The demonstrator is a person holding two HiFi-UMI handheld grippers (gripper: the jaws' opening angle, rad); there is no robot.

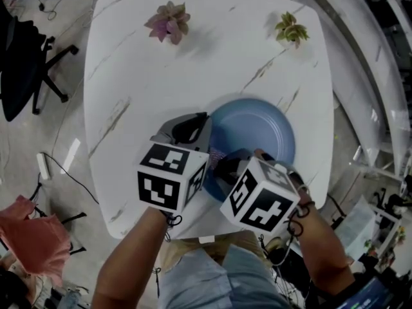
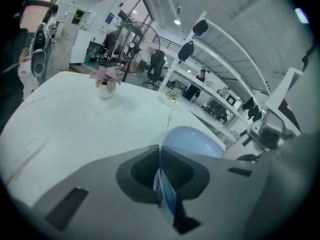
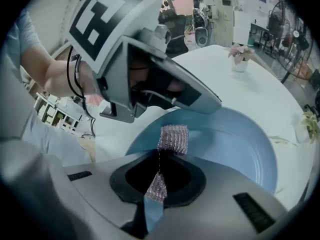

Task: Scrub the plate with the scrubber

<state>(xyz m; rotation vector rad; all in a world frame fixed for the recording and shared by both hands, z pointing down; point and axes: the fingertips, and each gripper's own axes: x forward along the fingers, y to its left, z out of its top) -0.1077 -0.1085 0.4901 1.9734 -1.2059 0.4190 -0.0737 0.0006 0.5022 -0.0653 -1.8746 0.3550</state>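
White, grey-veined marble tabletop (image 1: pixel 193 76) fills the head view, with a small pink-leaved potted plant (image 1: pixel 168 22) and a small green potted plant (image 1: pixel 291 29) at its far corners. A round pale-blue plate (image 1: pixel 257 131) lies near the table's front edge. The left gripper (image 2: pixel 160 159) has its jaws pressed together on the plate's rim, a sliver of blue showing between them. The right gripper (image 3: pixel 159 156) pinches a silvery woven-mesh scrubber (image 3: pixel 173 139), whose free end lies on the plate's near side, just beside the left gripper.
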